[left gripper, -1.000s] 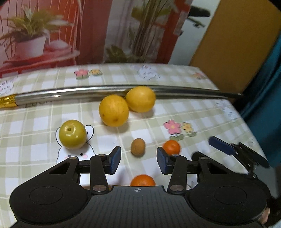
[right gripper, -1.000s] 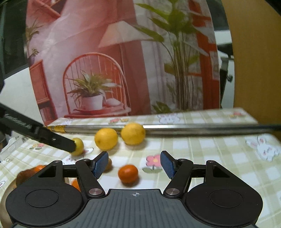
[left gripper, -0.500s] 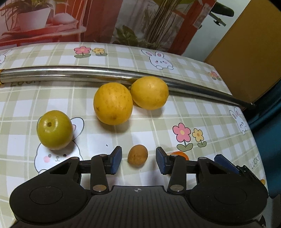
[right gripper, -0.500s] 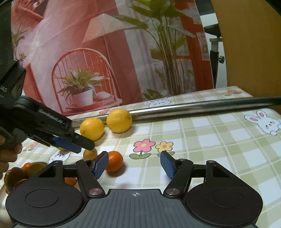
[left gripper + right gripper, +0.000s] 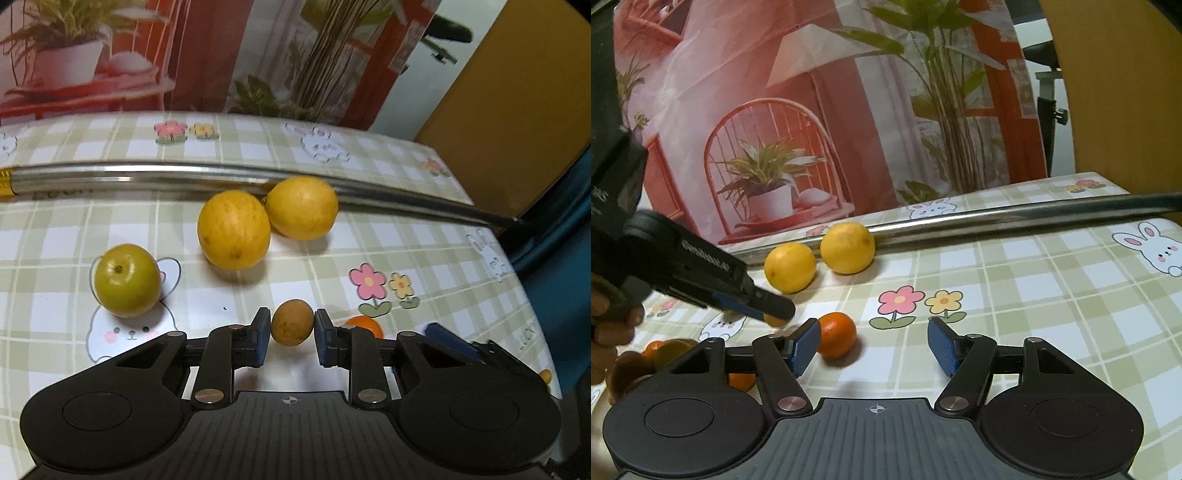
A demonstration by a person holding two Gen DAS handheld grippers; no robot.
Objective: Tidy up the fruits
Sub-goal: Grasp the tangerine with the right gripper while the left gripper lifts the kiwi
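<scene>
We see left gripper (image 5: 291, 326) clamped on small brown oval fruit (image 5: 292, 322) low over checked tablecloth (image 5: 55, 236). Round green fruit (image 5: 127, 280) left; two yellow citrus (image 5: 233, 234) behind, against steel pole (image 5: 129, 177). Right view alone shows fruit pile (image 5: 665, 350) far left. Right gripper (image 5: 873, 345) half-wide, closing, holding nothing; small orange mandarin (image 5: 836, 334) beside left finger. Bare cloth rightward.

Between the right gripper's (image 5: 873, 349) blue pads the checked tablecloth (image 5: 1052, 295) lies bare, and bare cloth runs on to the steel tube (image 5: 1015, 218) barring the far side. The small orange (image 5: 836, 334) sits just beside its left pad. To the left, the left gripper (image 5: 291, 332), 2 lemons (image 5: 233, 229) and a green fruit (image 5: 127, 280) crowd the way.
</scene>
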